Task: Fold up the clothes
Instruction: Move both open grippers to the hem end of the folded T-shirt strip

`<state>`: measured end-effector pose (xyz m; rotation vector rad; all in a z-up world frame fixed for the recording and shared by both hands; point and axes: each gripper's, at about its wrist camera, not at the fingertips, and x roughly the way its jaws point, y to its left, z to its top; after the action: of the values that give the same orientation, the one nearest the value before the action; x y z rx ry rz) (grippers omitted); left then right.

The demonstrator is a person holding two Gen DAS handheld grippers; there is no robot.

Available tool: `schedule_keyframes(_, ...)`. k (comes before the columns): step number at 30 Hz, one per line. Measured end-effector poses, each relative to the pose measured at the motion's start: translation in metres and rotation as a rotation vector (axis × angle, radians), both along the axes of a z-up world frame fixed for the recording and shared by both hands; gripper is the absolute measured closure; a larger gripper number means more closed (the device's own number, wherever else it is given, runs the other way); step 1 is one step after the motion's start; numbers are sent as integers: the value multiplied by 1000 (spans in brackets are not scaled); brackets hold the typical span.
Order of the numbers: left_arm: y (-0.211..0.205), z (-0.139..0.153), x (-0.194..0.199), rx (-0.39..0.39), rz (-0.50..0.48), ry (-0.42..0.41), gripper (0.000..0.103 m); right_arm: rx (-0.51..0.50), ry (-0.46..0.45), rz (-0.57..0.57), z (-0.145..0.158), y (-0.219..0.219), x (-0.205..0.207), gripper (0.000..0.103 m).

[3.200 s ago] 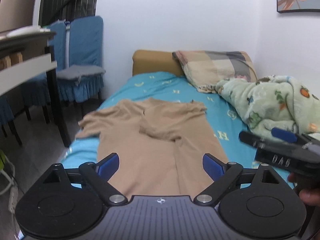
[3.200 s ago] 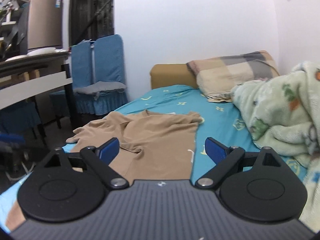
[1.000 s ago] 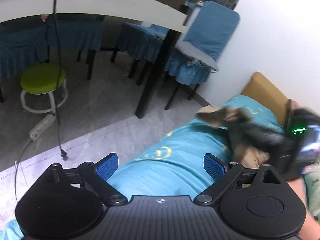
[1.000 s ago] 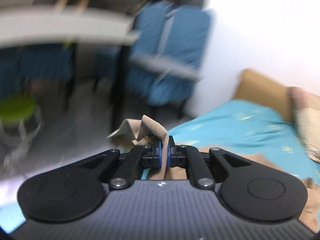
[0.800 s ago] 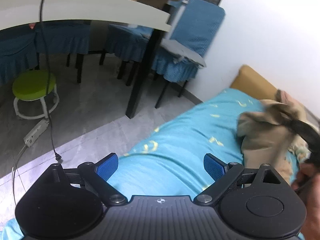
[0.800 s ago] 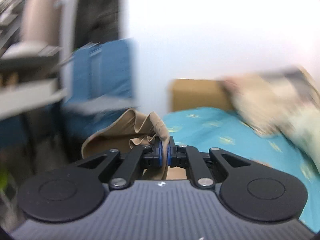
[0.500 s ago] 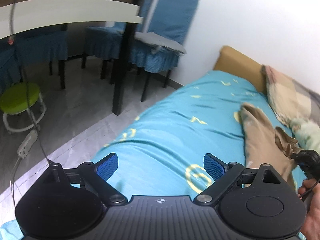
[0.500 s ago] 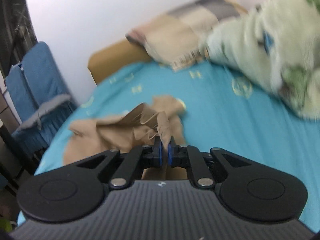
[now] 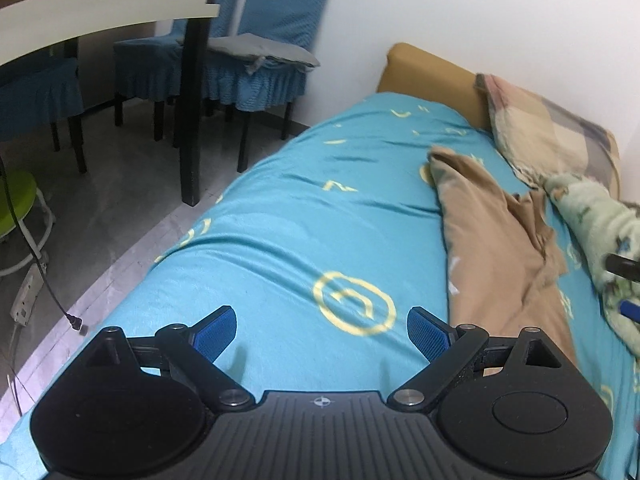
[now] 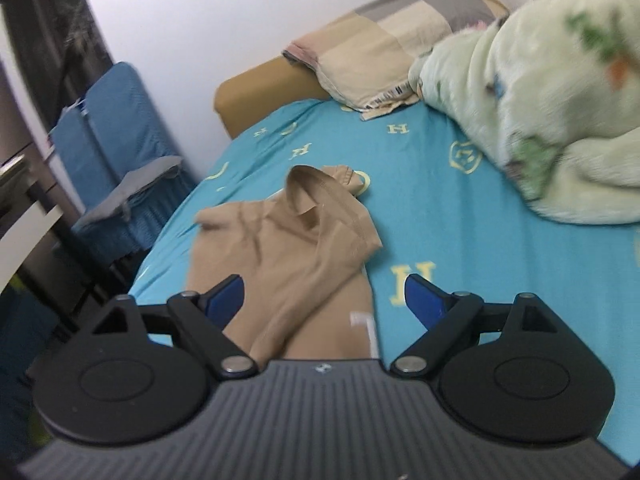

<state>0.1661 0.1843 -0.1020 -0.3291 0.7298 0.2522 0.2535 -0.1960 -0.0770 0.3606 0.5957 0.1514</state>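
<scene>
We see the left claw [image 9: 322, 332] spread wide, blue pads well apart, holding nothing; beneath it only the turquoise bed sheet [image 9: 280, 220]. The right claw [image 10: 324, 292] is likewise spread wide and empty, hanging above the tan garment [image 10: 296, 236] without gripping it. Whether its pads graze the cloth we cannot tell.

The tan garment lies on the bed sheet, one half folded over the other, with a hemmed opening at the end nearer the plaid pillow [image 10: 384, 44]. In the left wrist view it sits towards the sheet's far side, just beside the pale green blanket [image 9: 596, 224]. The pillow rests at the head of the sheet. Blue-covered chairs [image 9: 256, 32] stand on the floor off the sheet's near side.
</scene>
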Motion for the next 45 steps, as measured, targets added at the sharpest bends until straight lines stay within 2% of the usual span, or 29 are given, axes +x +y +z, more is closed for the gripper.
schedule_keyframes(6,-9,5,-18,-21,-50,64,9,26,43,18,34,-20,-106,14)
schedule_keyframes(10,-12,5,-36,-62,-62,121,9,46,71,26,30,-36,-168,14)
schedule_keyframes(12,-11,3,-44,-89,-49,146,9,32,91,-7,28,-42,-185,14)
schedule_keyframes(17,-13,-10,-57,-72,7,262,10,81,114,-54,23,-53,-188,14)
schedule_keyframes(21,-3,-19,-66,-83,101,337,20,116,147,-70,15,-58,-185,14)
schedule_keyframes(25,8,-18,-74,-173,132,331,20,146,134,-102,14,-65,-188,14)
schedule_keyframes(29,4,-21,-75,-202,138,350,22,169,143,-99,11,-67,-186,14)
schedule_keyframes(32,2,-21,-75,-184,164,367,35,193,164,-94,7,-68,-183,14)
schedule_keyframes(34,-1,-19,-75,-160,166,372,54,199,168,-88,6,-67,-181,14)
schedule_keyframes(35,-2,-19,-74,-147,160,374,59,200,165,-82,6,-67,-181,14)
schedule_keyframes(37,-6,-17,-73,-114,155,377,89,202,159,-70,7,-66,-181,14)
schedule_keyframes(38,-7,-18,-71,-97,150,382,95,204,156,-64,7,-65,-181,14)
schedule_keyframes(40,-13,-16,-69,-84,104,393,103,206,150,-52,8,-65,-180,14)
schedule_keyframes(43,-28,-8,-69,-47,19,386,103,210,143,-35,8,-63,-180,14)
schedule_keyframes(45,-38,5,-75,-13,-27,342,103,232,153,-40,7,-66,-178,14)
